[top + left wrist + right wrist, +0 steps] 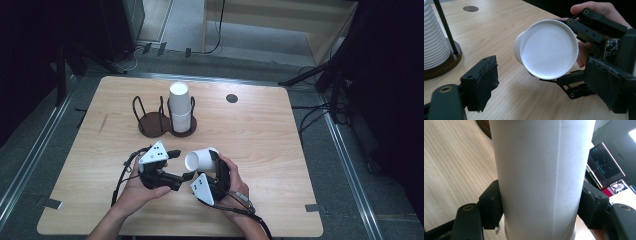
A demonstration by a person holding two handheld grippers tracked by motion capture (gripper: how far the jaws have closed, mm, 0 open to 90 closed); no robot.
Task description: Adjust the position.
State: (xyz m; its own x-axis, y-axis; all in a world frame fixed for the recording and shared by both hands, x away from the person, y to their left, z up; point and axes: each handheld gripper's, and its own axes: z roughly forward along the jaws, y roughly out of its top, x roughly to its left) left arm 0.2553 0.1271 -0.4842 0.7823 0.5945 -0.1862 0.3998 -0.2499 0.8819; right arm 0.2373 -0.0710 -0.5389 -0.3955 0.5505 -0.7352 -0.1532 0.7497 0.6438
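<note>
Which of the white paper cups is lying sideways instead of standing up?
The single cup clamped in the right gripper; the other cups stand stacked in the wire holder.

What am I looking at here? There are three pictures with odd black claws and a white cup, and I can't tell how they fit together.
There is no robot here: a person holds a hand-operated gripper in each hand. The high view looks down on a wooden table. The other two pictures come from small cameras riding on the grippers, each looking along its own black jaws.

On the table stands a dark holder with wire loops, and one side carries a stack of cups.

The right gripper is clamped on a single white cup, held on its side above the table. In the right gripper view the cup's wall sits between the two jaws. The left gripper is open, and its camera faces one round end of that cup.
</note>
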